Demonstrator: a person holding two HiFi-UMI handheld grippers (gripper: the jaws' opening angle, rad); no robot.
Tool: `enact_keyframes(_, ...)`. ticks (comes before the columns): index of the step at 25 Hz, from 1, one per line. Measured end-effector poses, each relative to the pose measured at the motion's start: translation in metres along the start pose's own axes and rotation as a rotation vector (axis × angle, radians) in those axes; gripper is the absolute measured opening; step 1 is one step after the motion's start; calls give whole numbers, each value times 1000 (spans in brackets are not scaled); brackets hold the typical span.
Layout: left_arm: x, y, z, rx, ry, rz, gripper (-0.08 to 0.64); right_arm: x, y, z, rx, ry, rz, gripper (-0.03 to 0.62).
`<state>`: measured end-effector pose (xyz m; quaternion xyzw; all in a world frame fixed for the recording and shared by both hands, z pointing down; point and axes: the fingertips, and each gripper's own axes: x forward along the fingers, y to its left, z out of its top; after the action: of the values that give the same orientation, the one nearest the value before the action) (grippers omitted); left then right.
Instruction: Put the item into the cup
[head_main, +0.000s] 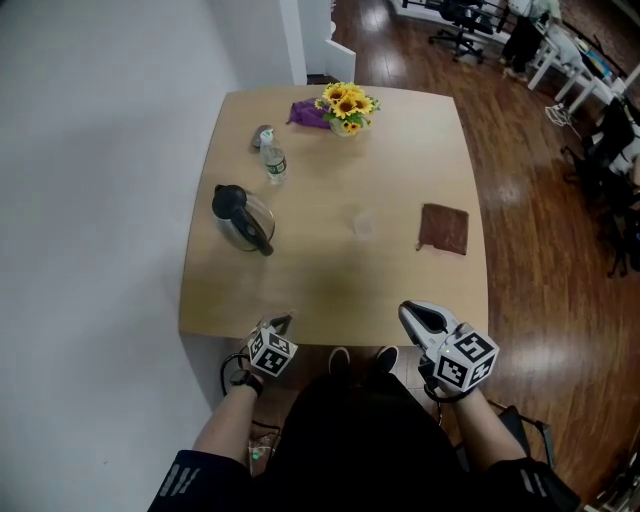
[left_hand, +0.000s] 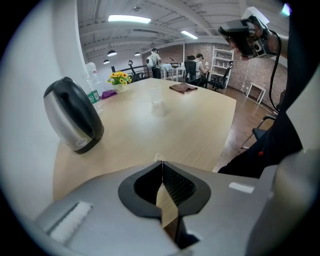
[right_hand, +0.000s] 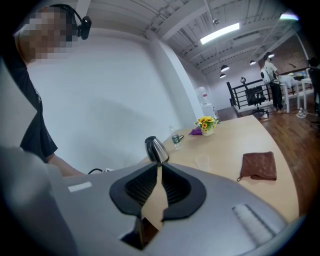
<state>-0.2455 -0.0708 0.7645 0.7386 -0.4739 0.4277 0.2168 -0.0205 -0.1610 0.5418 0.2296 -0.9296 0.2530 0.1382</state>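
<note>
A clear plastic cup (head_main: 362, 222) stands empty near the middle of the wooden table (head_main: 330, 290); it also shows in the left gripper view as the cup (left_hand: 156, 95) and in the right gripper view as the cup (right_hand: 202, 162). My left gripper (head_main: 283, 320) is over the table's near left edge, its jaws closed tip to tip with nothing seen between them (left_hand: 160, 162). My right gripper (head_main: 410, 312) is held at the near right edge, jaws also together and empty (right_hand: 159, 166). Both are well short of the cup.
A steel kettle (head_main: 243, 218) stands at the left, with a water bottle (head_main: 274, 163) and a small grey object (head_main: 262, 136) behind it. Sunflowers (head_main: 346, 107) and a purple cloth (head_main: 307, 113) sit at the far edge. A brown cloth (head_main: 444, 228) lies right of the cup.
</note>
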Motion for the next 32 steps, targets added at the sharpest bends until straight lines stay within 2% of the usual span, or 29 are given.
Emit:
enact_keyframes(5, -5, 14, 49, -67, -119, 12, 0, -2, -16, 10, -30, -5, -17, 35)
enact_keyframes(10, -2, 30, 122, -33, -247, -11, 0, -11, -36, 22, -35, -19, -50, 35)
enact_keyframes(13, 3, 34, 167, 18, -286, -16, 0, -18, -46, 25, -25, -33, -67, 35)
enact_keyframes(20, 34, 34, 251, 150, -299, -12, 0, -32, -62, 23, 6, -48, -86, 35)
enact_keyframes(24, 62, 32, 279, 154, -288, -25, 0, -37, -73, 20, 16, -60, -106, 35)
enact_keyframes(32, 110, 32, 307, 168, -223, -27, 0, -44, -88, 3, 55, -47, -129, 35)
